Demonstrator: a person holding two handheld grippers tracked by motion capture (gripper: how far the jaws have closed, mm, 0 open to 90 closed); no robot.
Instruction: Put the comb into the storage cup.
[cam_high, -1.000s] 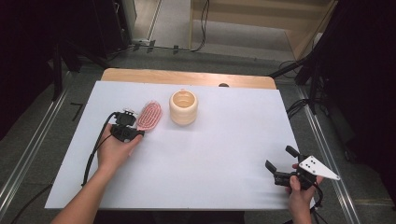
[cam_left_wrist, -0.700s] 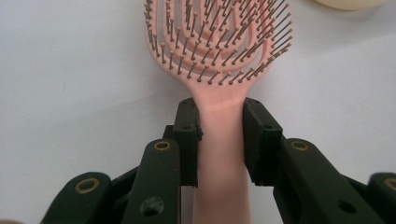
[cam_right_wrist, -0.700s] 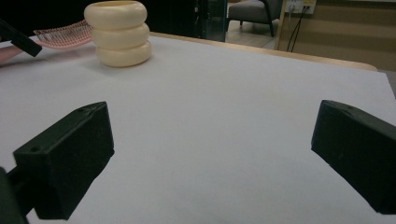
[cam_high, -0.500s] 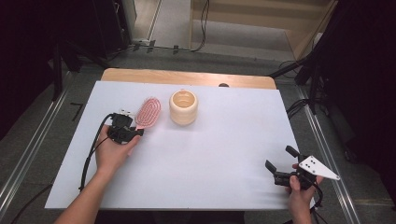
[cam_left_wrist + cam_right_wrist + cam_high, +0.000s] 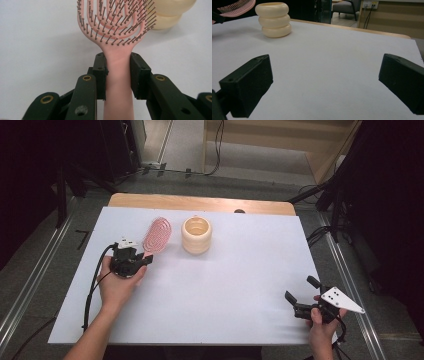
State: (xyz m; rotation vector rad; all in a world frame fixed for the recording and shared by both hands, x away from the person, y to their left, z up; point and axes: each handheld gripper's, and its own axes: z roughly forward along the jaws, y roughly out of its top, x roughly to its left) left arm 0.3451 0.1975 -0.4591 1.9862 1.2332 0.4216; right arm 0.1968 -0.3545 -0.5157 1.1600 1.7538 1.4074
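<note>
Hairbrush (image 5: 117, 75) — pink, unlabelled — clamped in left claw (image 5: 118, 72).

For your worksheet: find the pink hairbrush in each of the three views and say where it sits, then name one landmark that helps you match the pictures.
High view: the pink hairbrush lies left of centre, its handle clamped in the left gripper.
Left gripper view: brush head at top centre, handle between the black jaws.
Right gripper view: brush head in the top left corner.
Shared landmark: the cream ringed holder, right beside the brush.
</note>
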